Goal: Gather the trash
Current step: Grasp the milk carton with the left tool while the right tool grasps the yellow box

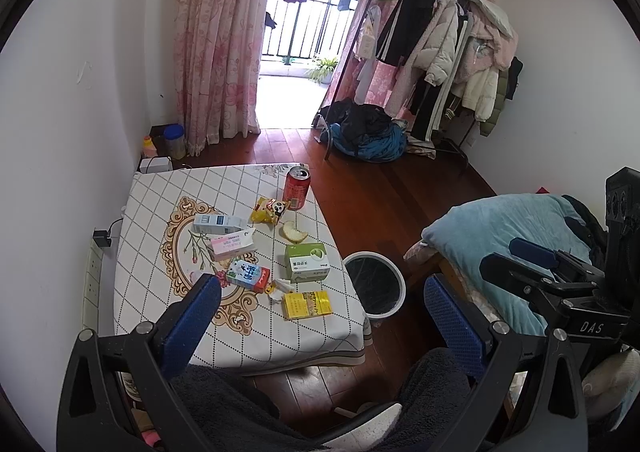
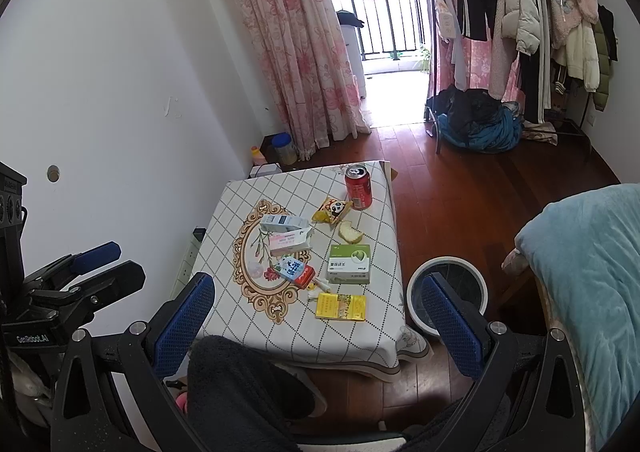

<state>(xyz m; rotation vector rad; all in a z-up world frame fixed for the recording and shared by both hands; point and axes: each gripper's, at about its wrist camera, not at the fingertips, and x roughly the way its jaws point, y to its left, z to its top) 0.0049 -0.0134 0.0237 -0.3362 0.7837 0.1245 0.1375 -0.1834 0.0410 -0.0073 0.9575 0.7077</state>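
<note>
Trash lies on a small table with a chequered cloth (image 1: 160,191) (image 2: 372,336): a red can (image 1: 296,187) (image 2: 358,186), a yellow snack bag (image 1: 270,209) (image 2: 332,210), a bread piece (image 1: 294,232) (image 2: 349,232), a green-white box (image 1: 307,262) (image 2: 349,264), a yellow flat box (image 1: 307,304) (image 2: 340,307), a milk carton (image 1: 247,275) (image 2: 294,270) and two small boxes (image 1: 224,236) (image 2: 286,234). A white bin with a black liner (image 1: 375,286) (image 2: 447,292) stands on the floor right of the table. My left gripper (image 1: 320,312) and right gripper (image 2: 318,308) are open and empty, held above the near side of the table.
A bed with a blue blanket (image 1: 512,236) (image 2: 592,272) is at the right. A clothes rack (image 1: 440,51) and a pile of clothes (image 1: 368,131) stand at the back. Jars (image 1: 174,139) sit by the curtain. A power strip (image 1: 94,280) is on the left wall.
</note>
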